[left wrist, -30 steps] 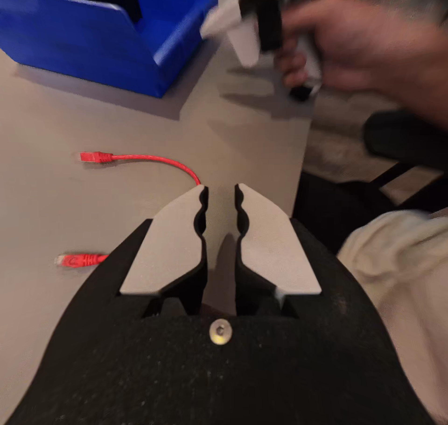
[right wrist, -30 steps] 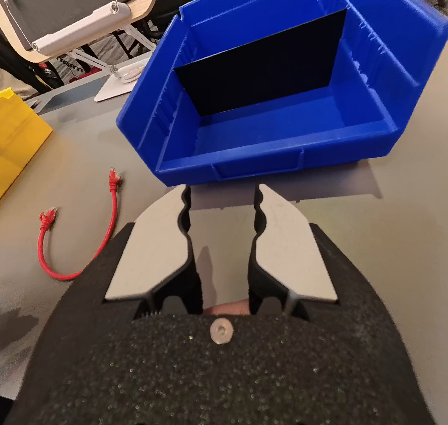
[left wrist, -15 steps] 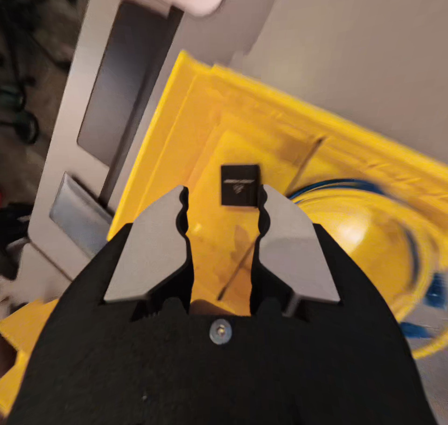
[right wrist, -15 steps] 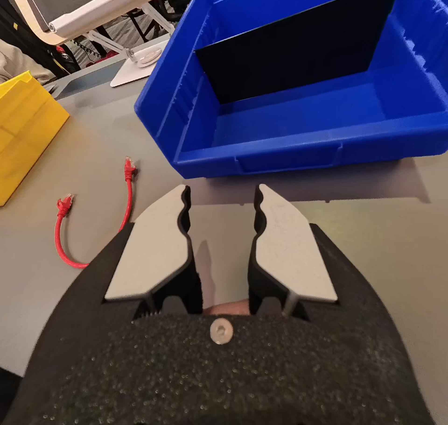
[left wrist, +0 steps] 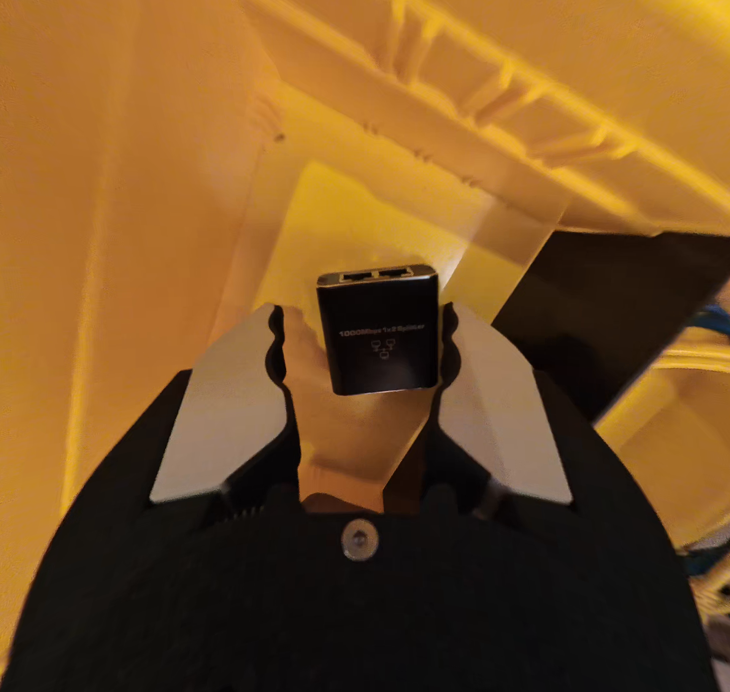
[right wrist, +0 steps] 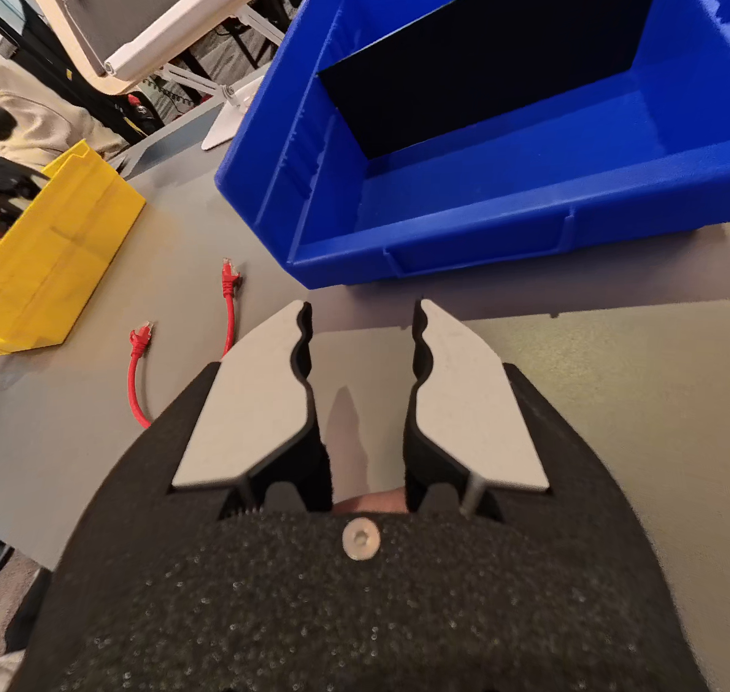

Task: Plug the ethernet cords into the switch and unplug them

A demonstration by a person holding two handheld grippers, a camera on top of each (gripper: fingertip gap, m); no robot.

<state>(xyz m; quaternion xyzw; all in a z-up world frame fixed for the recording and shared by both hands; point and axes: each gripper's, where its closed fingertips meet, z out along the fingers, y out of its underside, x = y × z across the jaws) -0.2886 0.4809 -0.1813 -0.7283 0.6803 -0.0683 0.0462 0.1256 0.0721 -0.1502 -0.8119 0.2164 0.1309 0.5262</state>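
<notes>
A small black switch [left wrist: 381, 337] with two ports on its far end lies on the floor of a yellow bin [left wrist: 118, 159]. My left gripper [left wrist: 361, 307] is open and reaches down around the switch; its right finger is at the switch's side, and its left finger stands off with a gap. A short red ethernet cord [right wrist: 136, 376] lies in a U on the grey table [right wrist: 592, 396], both plugs pointing away. My right gripper [right wrist: 361, 305] is open and empty, above the table just right of the cord.
An empty blue bin [right wrist: 454, 246] with a black divider stands just beyond my right gripper. The yellow bin [right wrist: 59, 254] sits at the table's left. Inside it a black divider [left wrist: 592, 317] separates coiled blue and yellow cables [left wrist: 711, 317]. A white lamp stand [right wrist: 225, 128] is behind.
My left gripper swung from the table by the red cord into the yellow bin, opened wider and dropped around the switch. My right gripper drifted slightly left, still open.
</notes>
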